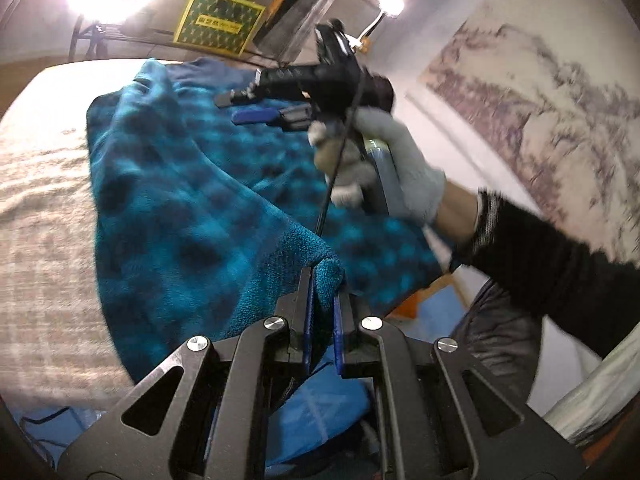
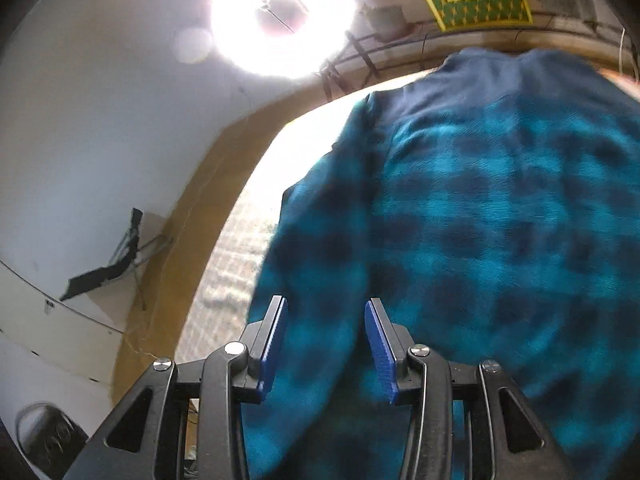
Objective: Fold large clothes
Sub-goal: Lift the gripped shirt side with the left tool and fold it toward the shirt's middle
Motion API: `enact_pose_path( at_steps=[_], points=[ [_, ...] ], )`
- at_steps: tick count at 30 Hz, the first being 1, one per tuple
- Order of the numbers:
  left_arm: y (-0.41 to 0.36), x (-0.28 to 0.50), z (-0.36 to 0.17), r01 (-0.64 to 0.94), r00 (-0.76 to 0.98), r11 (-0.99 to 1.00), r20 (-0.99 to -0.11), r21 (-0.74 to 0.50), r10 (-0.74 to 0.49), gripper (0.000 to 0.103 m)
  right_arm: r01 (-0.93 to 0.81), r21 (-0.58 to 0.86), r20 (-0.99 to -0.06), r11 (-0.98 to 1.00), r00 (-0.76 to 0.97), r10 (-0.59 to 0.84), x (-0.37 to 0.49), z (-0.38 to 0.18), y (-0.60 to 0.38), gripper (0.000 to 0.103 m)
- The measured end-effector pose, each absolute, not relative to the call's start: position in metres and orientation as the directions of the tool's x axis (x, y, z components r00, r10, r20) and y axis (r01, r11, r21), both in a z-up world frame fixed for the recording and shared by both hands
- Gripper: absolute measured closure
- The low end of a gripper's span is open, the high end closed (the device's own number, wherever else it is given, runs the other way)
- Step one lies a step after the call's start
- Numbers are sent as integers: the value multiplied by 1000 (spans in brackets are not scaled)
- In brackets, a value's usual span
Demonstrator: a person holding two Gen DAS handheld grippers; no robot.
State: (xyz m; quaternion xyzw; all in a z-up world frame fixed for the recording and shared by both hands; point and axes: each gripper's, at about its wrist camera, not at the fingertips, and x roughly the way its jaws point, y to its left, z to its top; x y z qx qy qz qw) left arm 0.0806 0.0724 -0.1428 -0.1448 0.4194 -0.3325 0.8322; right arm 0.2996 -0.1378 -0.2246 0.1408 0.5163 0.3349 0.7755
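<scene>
A teal and dark blue checked fleece garment (image 1: 180,184) lies spread on a bed, its dark blue collar at the far end. My left gripper (image 1: 322,280) is shut on a corner of its hem, and the cloth rises from the bed to the pads. In the left wrist view my right gripper (image 1: 238,108) hovers over the middle of the garment, held by a gloved hand (image 1: 400,168). In the right wrist view the right gripper (image 2: 326,308) has its jaws partly apart just over the garment (image 2: 500,220). No cloth is pinched between its blue pads.
The bed (image 1: 44,184) has a beige checked cover, bare to the left of the garment. A person's black sleeve (image 1: 560,264) crosses the right side. A wall with a landscape painting (image 1: 540,100) stands to the right. A bright lamp (image 2: 280,12) glares behind the bed.
</scene>
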Motion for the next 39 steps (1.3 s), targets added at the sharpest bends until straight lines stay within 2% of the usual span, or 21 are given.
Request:
enact_pose_path(
  at_steps=[6, 12, 15, 17, 20, 24, 26, 29, 33, 36, 37, 38, 39],
  points=[
    [54, 68, -153, 468, 410, 766, -659, -442, -630, 97, -367, 532, -760, 763, 190, 622, 302, -247, -120, 63],
    [43, 64, -164, 503, 405, 782, -699, -367, -589, 97, -408, 526, -738, 746, 216, 639, 283, -220, -131, 63],
    [47, 62, -169, 499, 397, 788, -713, -361, -578, 83, -424, 532, -720, 733, 229, 655, 264, -204, -149, 63],
    [55, 59, -171, 483, 385, 781, -705, -396, -596, 65, -438, 534, -704, 723, 243, 667, 247, -190, -163, 63],
    [68, 53, -174, 460, 376, 768, -685, -446, -624, 60, -445, 537, -699, 717, 241, 673, 215, -180, -181, 62],
    [96, 68, -186, 317, 407, 805, -695, -502, -593, 60, -440, 547, -710, 712, 207, 673, 169, -192, -194, 62],
    [117, 88, -199, 191, 413, 806, -699, -560, -583, 60, -432, 542, -737, 721, 168, 655, 146, -206, -194, 62],
    [140, 118, -226, 52, 416, 811, -725, -583, -549, 60, -450, 485, -789, 750, 145, 598, 121, -228, -188, 62],
    [139, 138, -251, -10, 350, 779, -732, -627, -585, 60, -427, 449, -836, 785, 109, 538, 111, -258, -184, 62],
    [128, 145, -257, 6, 332, 826, -778, -564, -534, 60, -405, 473, -835, 783, 77, 545, 110, -274, -185, 63],
    [128, 147, -259, -1, 329, 832, -786, -555, -524, 64, -408, 475, -836, 780, 68, 545, 110, -277, -183, 63],
    [129, 149, -263, -18, 334, 827, -783, -562, -524, 80, -411, 473, -838, 779, 65, 542, 109, -279, -181, 64],
    [131, 151, -266, -30, 336, 823, -782, -567, -526, 90, -416, 472, -839, 778, 61, 541, 110, -280, -179, 64]
  ],
)
